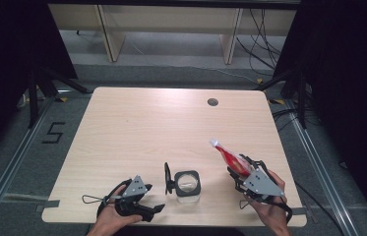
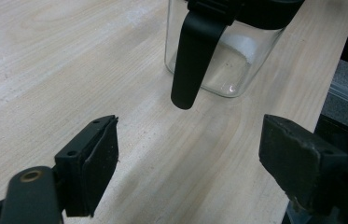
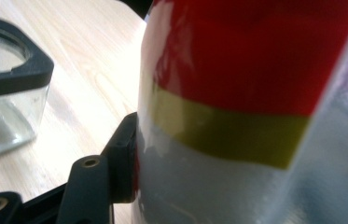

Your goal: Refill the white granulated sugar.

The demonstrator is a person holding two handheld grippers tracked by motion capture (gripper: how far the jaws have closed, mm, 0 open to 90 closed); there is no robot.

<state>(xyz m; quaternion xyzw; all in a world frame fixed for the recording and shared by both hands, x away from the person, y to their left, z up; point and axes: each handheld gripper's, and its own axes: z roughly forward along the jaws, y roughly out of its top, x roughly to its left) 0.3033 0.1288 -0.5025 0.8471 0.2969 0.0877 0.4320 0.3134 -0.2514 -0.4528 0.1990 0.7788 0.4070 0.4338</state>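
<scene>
Hands at the bottom edge hold two tools: left tool (image 1: 155, 208) gapes wide and empty beside the open, fragile glass jar (image 1: 188, 183), right tool (image 1: 236, 175) clamps a soft, slippery red-and-yellow pouch (image 1: 229, 157) at lower right, best gripped mid-body, lettering unreadable, above the bench (image 1: 171, 123).

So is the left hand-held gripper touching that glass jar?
Apart. In the left gripper view, bare table shows between the open left hand-held gripper and the glass jar; its jaws stand wide with nothing between them.
</scene>
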